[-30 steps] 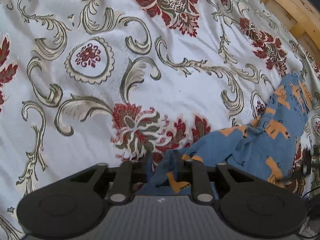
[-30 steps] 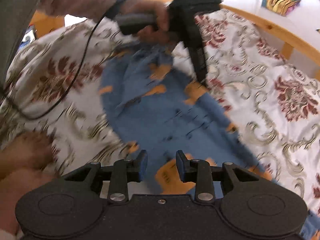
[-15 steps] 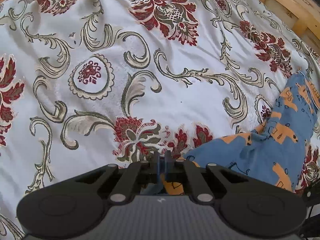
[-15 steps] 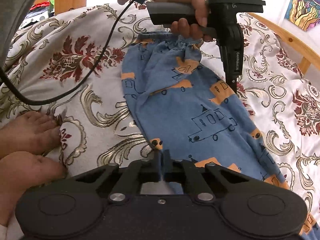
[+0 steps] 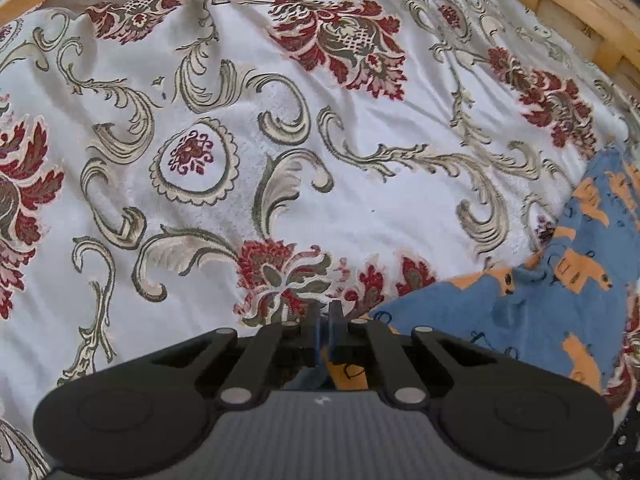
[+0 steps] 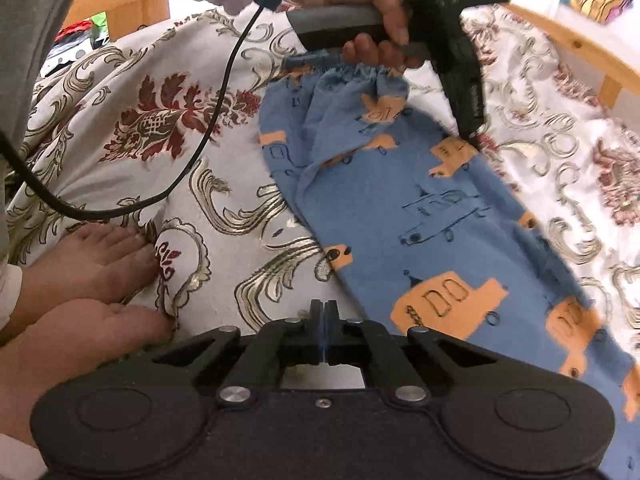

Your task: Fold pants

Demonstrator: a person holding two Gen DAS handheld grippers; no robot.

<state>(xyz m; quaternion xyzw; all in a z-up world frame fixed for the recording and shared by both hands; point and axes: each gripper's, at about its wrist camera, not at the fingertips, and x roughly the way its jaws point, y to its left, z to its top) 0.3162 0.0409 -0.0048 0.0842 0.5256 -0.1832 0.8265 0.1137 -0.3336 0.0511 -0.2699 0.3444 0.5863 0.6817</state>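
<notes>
Blue pants (image 6: 420,208) with orange truck prints lie flat on the bedspread, the gathered waistband (image 6: 360,70) at the far end. My right gripper (image 6: 324,312) is shut at the pants' near left edge, and a thin blue sliver shows between its pads. A hand holds my left gripper (image 6: 472,134), which points down at the pants' far right edge below the waistband. In the left wrist view my left gripper (image 5: 324,320) is shut on a blue fold of the pants (image 5: 540,300), which spread away to the right.
A white bedspread (image 5: 360,200) with red and olive flower patterns covers the bed. A wooden bed frame (image 5: 580,12) runs along the far side. The person's bare feet (image 6: 92,256) rest left of my right gripper. A black cable (image 6: 208,140) hangs across the left.
Both grippers have closed, each with pants fabric between the fingers. The pants, blurred and bunched a second ago, now lie flat and stretched.
</notes>
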